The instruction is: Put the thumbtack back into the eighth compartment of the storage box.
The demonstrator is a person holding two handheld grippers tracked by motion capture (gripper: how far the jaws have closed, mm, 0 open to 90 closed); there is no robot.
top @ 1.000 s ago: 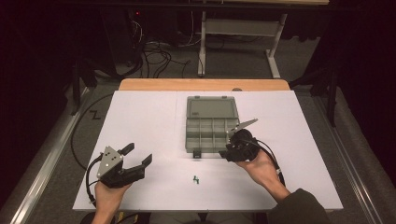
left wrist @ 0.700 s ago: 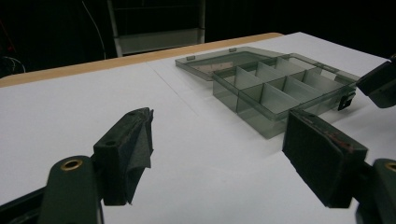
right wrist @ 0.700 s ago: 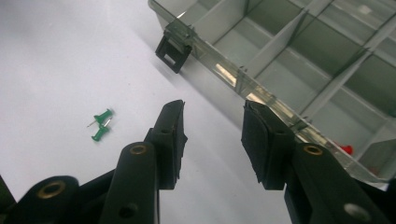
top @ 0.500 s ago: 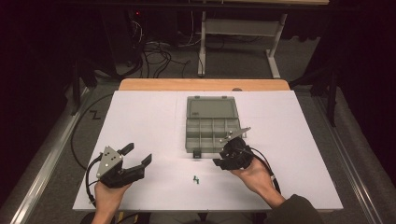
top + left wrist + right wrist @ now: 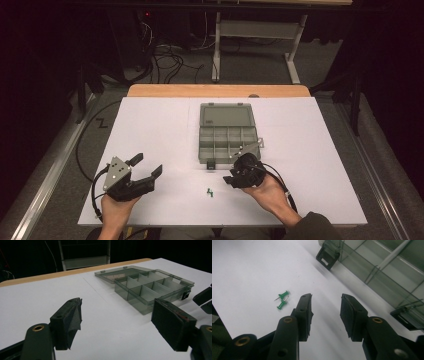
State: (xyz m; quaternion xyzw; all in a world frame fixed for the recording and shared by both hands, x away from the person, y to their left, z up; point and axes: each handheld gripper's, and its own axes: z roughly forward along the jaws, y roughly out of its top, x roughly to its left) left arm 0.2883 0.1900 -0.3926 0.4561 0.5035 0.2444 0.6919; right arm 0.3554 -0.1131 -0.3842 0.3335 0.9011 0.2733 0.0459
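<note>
High view: the table (image 5: 150,130) fills the middle of the frame under a white sheet. An open grey box (image 5: 227,132) lies at centre, its lid folded back toward the top of the frame and its compartments toward the bottom. Two green pins (image 5: 210,192) lie on the sheet below the box, just left of the right hand-held gripper (image 5: 233,178), which sits at lower centre-right by the box's lower right corner. The left hand-held gripper (image 5: 148,167) is at lower left, well apart from box and pins, jaws spread with nothing between them.

Left gripper view: the left hand-held gripper (image 5: 116,322) shows its two black jaws rising from the bottom, wide apart over bare white sheet. The box (image 5: 150,286) stands at upper right, dividers visible, lid flat behind it. Part of the other gripper shows at the right edge.

Right gripper view: the right hand-held gripper (image 5: 325,312) has its jaws parted over the sheet with nothing between them; they have just been closing a little. The pins (image 5: 282,300) lie touching each other at centre-left, just beside the left jaw's tip and outside the gap. The box (image 5: 382,267) runs along the upper right, a black latch (image 5: 327,255) at its near edge.
</note>
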